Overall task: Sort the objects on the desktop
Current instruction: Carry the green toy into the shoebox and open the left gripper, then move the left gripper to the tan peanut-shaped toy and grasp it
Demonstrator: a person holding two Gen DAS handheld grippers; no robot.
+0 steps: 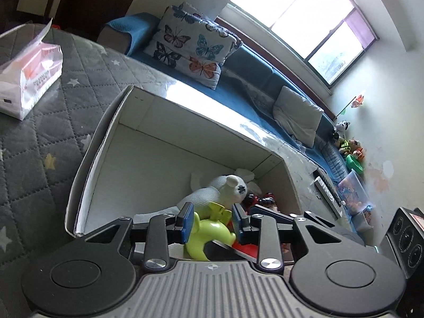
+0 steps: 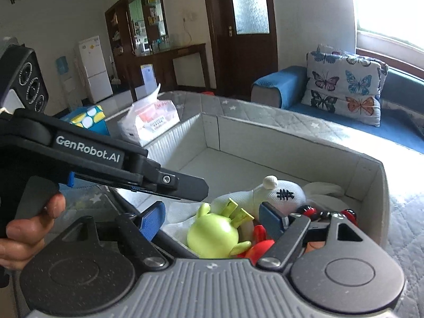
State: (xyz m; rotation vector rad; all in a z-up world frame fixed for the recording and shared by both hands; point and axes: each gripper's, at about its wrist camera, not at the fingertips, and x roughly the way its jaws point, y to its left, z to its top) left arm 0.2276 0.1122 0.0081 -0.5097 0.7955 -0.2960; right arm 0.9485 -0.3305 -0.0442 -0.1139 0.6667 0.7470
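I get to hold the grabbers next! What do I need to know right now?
Left gripper: jaws on either side of the lime-green toy in the box; whether they pinch it I cannot tell.
Right gripper: open wide over the same toy, holding nothing.
In the box too: white knitted bear, red toy, red-and-black beaded thing.
Outside on the grey star quilt: tissue pack.
Done: several toys are in the box.
Left: settle the green toy, then sort what remains outside.
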